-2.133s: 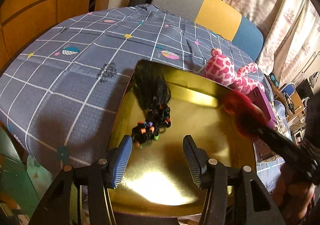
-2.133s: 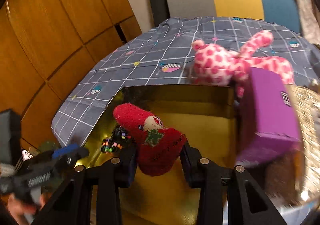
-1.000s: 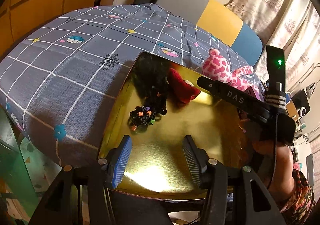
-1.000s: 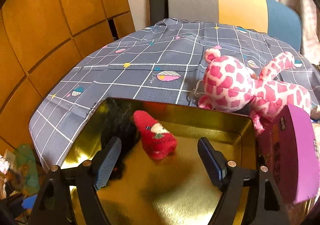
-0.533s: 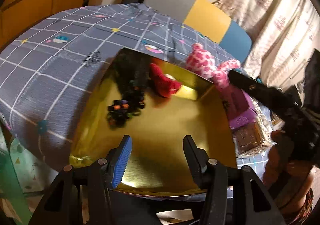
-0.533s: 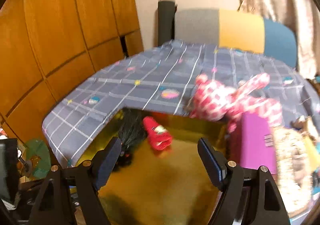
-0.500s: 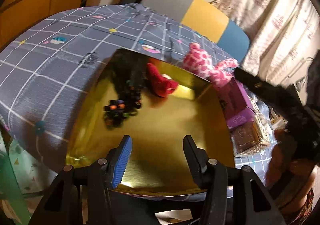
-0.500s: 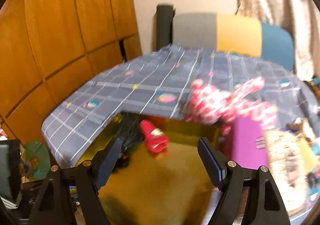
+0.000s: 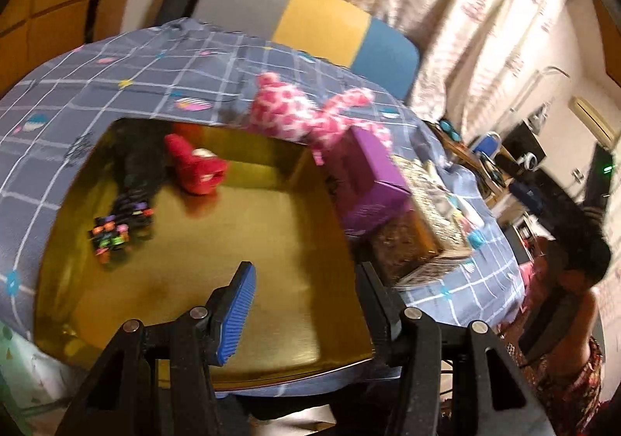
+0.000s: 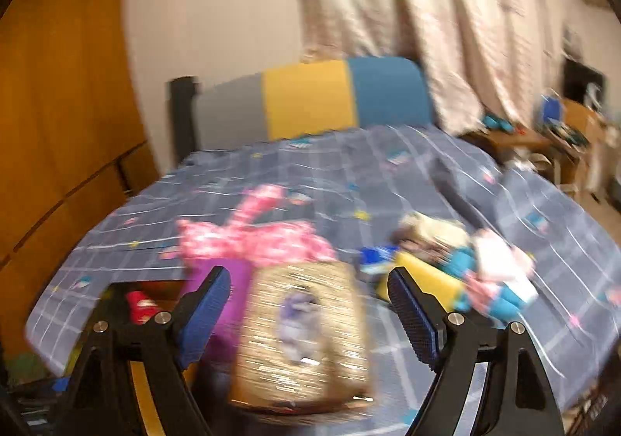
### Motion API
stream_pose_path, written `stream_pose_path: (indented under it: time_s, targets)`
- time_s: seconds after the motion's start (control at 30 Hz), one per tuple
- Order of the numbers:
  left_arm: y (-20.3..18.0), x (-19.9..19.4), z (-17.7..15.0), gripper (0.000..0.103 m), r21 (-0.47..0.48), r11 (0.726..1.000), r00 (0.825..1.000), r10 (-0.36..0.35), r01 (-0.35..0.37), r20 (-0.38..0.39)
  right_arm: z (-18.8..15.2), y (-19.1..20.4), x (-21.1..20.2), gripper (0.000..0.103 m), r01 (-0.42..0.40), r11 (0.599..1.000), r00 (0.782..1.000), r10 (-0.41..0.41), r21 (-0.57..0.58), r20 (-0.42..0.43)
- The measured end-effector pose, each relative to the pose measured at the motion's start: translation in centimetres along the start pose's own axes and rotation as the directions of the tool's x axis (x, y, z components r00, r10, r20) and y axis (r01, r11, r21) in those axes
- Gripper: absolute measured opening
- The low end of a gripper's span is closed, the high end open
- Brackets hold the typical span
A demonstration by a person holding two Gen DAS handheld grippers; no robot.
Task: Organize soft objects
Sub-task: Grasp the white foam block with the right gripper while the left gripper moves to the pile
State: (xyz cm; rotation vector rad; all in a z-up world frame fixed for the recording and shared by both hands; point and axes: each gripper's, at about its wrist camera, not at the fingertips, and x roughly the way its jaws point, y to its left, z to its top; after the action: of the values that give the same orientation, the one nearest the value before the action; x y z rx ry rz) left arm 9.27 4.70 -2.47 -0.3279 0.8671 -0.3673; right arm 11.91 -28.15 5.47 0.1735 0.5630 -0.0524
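Observation:
A gold tray (image 9: pixel 248 242) lies on the grey checked bedspread. In it are a red sock (image 9: pixel 196 166) and a black hair piece with coloured beads (image 9: pixel 124 211) at its far left. A pink spotted plush (image 9: pixel 306 118) lies just beyond the tray's far edge; it also shows in the right wrist view (image 10: pixel 252 238), blurred. My left gripper (image 9: pixel 306 296) is open and empty over the tray's near edge. My right gripper (image 10: pixel 310 304) is open and empty, above a glittery gold box (image 10: pixel 302 335). A small doll (image 10: pixel 458 257) lies right of that box.
A purple box (image 9: pixel 368 184) and the glittery gold box (image 9: pixel 423 211) stand at the tray's right side. A grey, yellow and blue headboard (image 10: pixel 310 102) is behind the bed. A curtain (image 10: pixel 427 17) and a cluttered desk (image 10: pixel 559 133) are at the right.
The right gripper has let go of the red sock in the tray, opened, pulled back and swung right towards the boxes and doll. The left gripper has turned a little to the right.

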Motion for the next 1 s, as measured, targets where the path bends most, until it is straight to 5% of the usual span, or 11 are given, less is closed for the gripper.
stream_pose_path:
  time_s: [0.23, 0.63, 0.8, 1.0]
  targets:
    - [-5.1, 1.4, -0.1, 0.054, 0.085, 0.994, 0.997, -0.073, 0.075, -0.024, -3.3, -10.2, 1.7, 0.084, 0.175, 0.980, 0.980, -0.163, 0.098, -0.117]
    - [-14.0, 4.1, -0.5, 0.054, 0.222, 0.957, 0.980, -0.169, 0.189, -0.106, -6.9, -20.8, 2.9, 0.084, 0.290, 0.937, 0.945, -0.249, 0.196, -0.210]
    - [-17.4, 5.0, -0.3, 0.055, 0.270, 0.938, 0.974, -0.190, 0.217, -0.124, -4.9, -22.1, 3.6, 0.084, 0.277, 0.930, 0.955, -0.237, 0.242, -0.179]
    - [-20.3, 6.2, -0.3, 0.055, 0.307, 0.927, 0.974, -0.181, 0.216, -0.139, 0.1, -23.3, 9.1, 0.088, 0.282, 0.928, 0.951, -0.237, 0.245, -0.198]
